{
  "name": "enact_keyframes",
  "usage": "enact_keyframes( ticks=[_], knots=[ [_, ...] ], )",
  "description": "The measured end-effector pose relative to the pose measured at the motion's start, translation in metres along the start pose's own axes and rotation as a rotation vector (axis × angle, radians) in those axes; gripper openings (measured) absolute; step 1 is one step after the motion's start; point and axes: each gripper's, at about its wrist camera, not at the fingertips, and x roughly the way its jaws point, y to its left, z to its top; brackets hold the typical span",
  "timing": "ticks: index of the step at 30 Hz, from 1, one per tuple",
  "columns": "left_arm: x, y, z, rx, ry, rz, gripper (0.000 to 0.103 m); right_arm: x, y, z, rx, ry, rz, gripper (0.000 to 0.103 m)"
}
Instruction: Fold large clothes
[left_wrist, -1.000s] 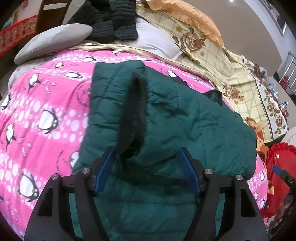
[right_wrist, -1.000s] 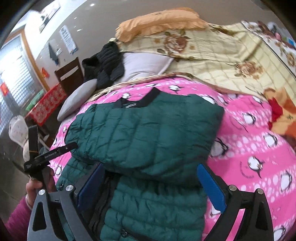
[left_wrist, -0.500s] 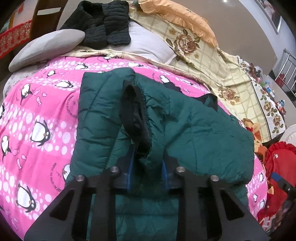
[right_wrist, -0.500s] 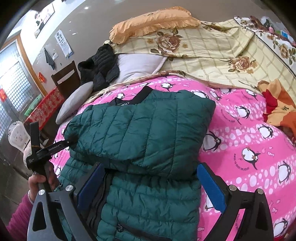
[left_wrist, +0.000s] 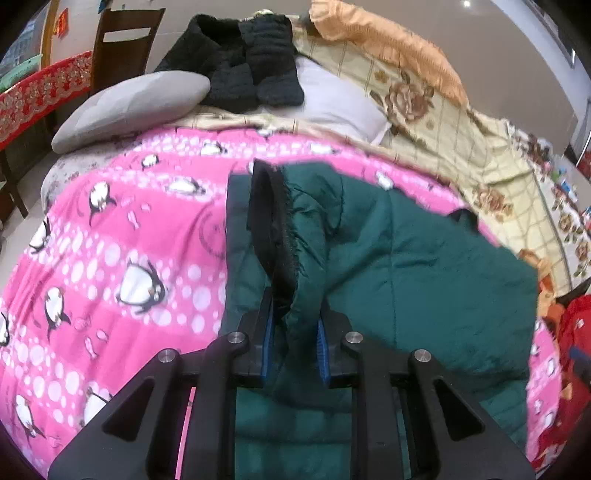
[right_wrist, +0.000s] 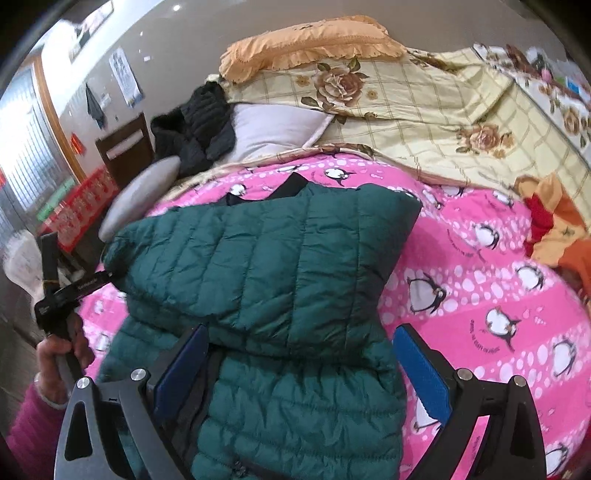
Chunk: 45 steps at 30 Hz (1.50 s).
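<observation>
A dark green quilted puffer jacket (left_wrist: 406, 273) lies on a pink penguin blanket (left_wrist: 110, 258), its upper part folded over the lower. My left gripper (left_wrist: 295, 339) is shut on the jacket's sleeve cuff (left_wrist: 273, 236), which has a black lining and stands lifted off the blanket. In the right wrist view the jacket (right_wrist: 266, 273) fills the middle. My right gripper (right_wrist: 295, 365) is open, its blue pads astride the jacket's folded edge, holding nothing. The left gripper also shows in the right wrist view (right_wrist: 74, 291) at the jacket's left edge, held by a hand.
A grey pillow (left_wrist: 129, 107), a black garment (left_wrist: 240, 66), a white pillow (left_wrist: 332, 99) and a floral yellow quilt (left_wrist: 461, 140) lie at the head of the bed. An orange-red cloth (right_wrist: 554, 221) lies at the right. A chair (left_wrist: 122, 40) and a red-covered table (left_wrist: 33, 99) stand beyond the bed.
My left gripper closed on the sleeve cuff and lifted it up from the jacket. The right gripper stayed open and drew slightly nearer the folded edge.
</observation>
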Motion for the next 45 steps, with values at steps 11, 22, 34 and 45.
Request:
enact_keyframes(
  ticks=[11, 22, 34, 45],
  knots=[
    [-0.027, -0.021, -0.004, 0.091, -0.018, 0.017, 0.030, 0.058, 0.034, 0.026, -0.116, 0.000, -0.089, 0.075],
    [-0.041, -0.029, 0.005, 0.091, -0.110, 0.011, 0.041, 0.123, 0.016, 0.027, -0.103, 0.103, -0.180, 0.076],
    [0.011, -0.041, -0.010, 0.184, -0.052, 0.121, 0.041, 0.126, 0.014, 0.028, -0.041, 0.098, -0.168, 0.077],
    [0.025, -0.043, -0.010, 0.207, -0.046, 0.144, 0.045, 0.113, 0.045, 0.024, -0.071, 0.116, -0.045, 0.077]
  ],
)
